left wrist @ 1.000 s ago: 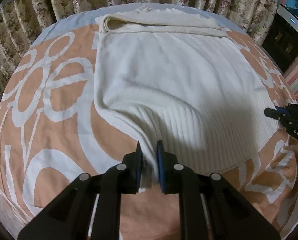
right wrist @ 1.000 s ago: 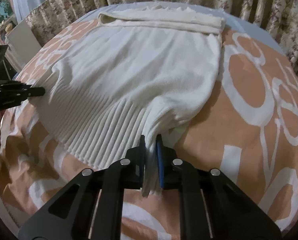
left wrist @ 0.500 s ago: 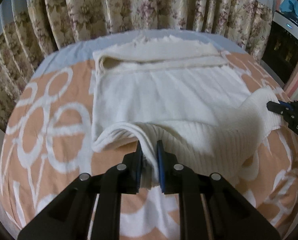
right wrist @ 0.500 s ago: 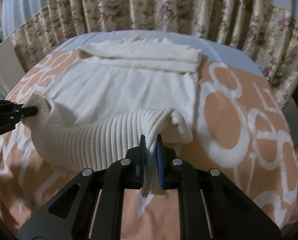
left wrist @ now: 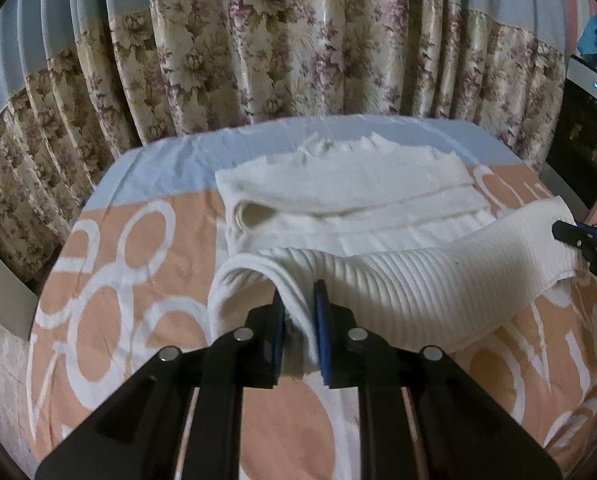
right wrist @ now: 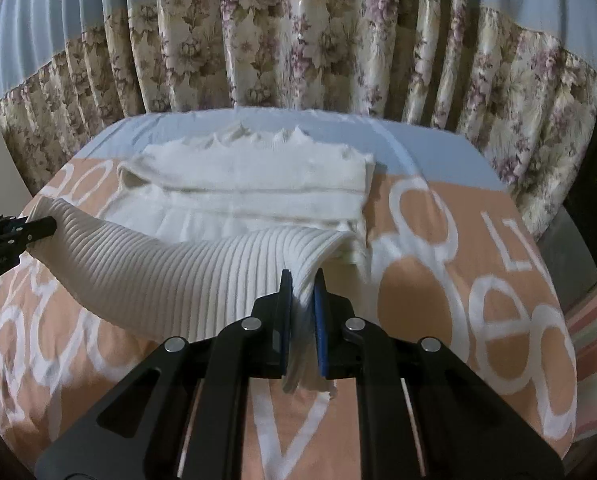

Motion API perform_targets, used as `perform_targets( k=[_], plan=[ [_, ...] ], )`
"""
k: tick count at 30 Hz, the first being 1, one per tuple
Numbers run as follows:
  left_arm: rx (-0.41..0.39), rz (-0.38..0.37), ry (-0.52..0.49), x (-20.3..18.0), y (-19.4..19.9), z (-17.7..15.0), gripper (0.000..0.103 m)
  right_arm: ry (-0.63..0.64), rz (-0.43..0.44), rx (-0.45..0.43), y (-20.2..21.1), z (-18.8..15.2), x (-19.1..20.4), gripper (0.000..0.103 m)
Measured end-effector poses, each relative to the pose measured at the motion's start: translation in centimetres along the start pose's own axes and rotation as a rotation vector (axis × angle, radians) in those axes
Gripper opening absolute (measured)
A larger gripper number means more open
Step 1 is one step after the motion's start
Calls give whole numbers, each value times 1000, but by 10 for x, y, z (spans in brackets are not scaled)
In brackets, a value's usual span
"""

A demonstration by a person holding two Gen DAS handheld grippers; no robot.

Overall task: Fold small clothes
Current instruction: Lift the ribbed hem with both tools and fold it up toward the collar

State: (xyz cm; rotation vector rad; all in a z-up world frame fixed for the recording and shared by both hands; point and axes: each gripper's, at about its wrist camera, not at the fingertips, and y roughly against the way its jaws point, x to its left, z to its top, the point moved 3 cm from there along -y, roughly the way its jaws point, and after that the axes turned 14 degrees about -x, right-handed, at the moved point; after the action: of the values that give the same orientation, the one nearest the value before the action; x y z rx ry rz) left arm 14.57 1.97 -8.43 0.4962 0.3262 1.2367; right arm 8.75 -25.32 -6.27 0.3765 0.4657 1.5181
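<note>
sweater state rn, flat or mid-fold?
Mid-fold. The white sweater has its ribbed hem lifted off the bedspread, pinched by the left gripper and right gripper; the top is already folded.

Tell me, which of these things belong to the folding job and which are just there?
In the job:
white sweater
left gripper
right gripper

Just there:
orange bedspread
floral curtain
black appliance
</note>
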Motion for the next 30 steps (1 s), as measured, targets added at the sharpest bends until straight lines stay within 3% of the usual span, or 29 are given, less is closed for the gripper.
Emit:
perform_targets(
  k=[15,23,30],
  plan=[
    [-102,13,-62,15,-56,74,14,-20,-39,-81,-48,72,-15,10],
    [-81,17,-84,15,-96,87,14,-79,-61,-67,-90,83,-29,10],
    [-31,10,-67,22,-130,80,14,-84,-44,-51,-117,83,-32,10]
  ],
)
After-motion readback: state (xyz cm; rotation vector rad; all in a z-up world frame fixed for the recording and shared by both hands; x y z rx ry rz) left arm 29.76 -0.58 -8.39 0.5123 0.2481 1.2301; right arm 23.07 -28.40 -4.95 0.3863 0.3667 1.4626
